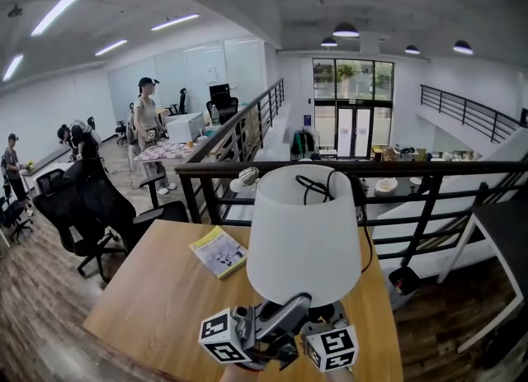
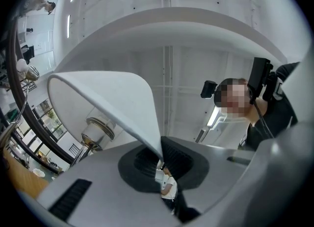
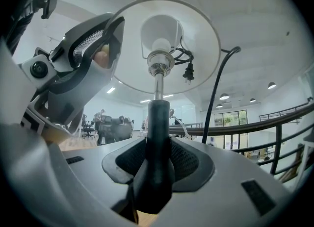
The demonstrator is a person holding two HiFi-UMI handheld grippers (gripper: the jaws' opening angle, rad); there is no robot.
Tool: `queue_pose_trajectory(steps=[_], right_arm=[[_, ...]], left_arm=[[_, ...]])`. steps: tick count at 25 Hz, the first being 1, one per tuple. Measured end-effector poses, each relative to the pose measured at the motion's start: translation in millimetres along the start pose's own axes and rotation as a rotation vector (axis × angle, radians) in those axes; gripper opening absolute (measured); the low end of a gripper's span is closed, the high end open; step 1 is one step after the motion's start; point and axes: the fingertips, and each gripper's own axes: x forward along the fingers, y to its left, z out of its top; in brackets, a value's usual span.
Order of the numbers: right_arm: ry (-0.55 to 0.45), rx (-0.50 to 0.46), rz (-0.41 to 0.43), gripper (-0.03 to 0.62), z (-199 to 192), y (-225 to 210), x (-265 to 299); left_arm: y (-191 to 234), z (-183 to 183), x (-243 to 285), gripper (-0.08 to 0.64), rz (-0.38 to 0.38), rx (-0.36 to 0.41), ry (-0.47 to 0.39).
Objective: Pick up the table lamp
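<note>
Holding the one table lamp with both tools, we are carrying it upright over the near edge of the wooden counter. Its base is hidden from us, so we cannot tell whether it is resting there. The left tool is pinching the lower rim of the white shade between nearly closed jaws. The right tool is clamping the black stem below the single bulb. One black cord is lying looped across the top of the shade, and its plug is hanging inside. Two marker cubes, one per tool, are showing at the bottom of the head view.

One yellow booklet is lying flat on the counter, left of the lamp and apart from it; its print is too small for us to read. Beyond the counter a dark railing is running across, and four round ceiling lights are glowing above the glass doors. At least three people are standing or working among black office chairs at the far left.
</note>
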Motion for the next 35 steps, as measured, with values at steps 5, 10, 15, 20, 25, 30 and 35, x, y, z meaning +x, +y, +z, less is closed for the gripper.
queue_pose_trajectory(steps=[5,10,15,20,25,30,35], right_arm=[[-0.009,-0.006,-0.002,0.156,5.2,-0.9,-0.5],[-0.014,-0.006,-0.002,0.156,7.9,0.7,0.4],[-0.017,-0.006,-0.001,0.156,11.8,2.2,0.1],[-0.017,-0.006,0.000,0.156,10.2,2.4,-1.6],[-0.015,-0.003,-0.003,0.156,8.5,2.4,-0.9],[-0.013,-0.002,-0.008,0.156,7.1,1.3,-1.8],[-0.015,-0.003,-0.012,0.156,8.0,-0.9,-2.8]], left_arm=[[-2.4,2.3,3.1,0.014,-0.010,0.004,0.000],[-4.3,3.8,4.2,0.014,-0.015,0.008,0.008],[-6.3,6.7,6.0,0.014,-0.018,0.009,0.009],[-7.9,4.0,5.7,0.014,-0.017,0.010,0.012],[-6.5,3.6,4.8,0.014,-0.018,0.006,0.011],[-6.4,1.4,4.5,0.014,-0.018,0.003,0.016],[-6.8,0.9,6.3,0.014,-0.020,0.005,0.018]])
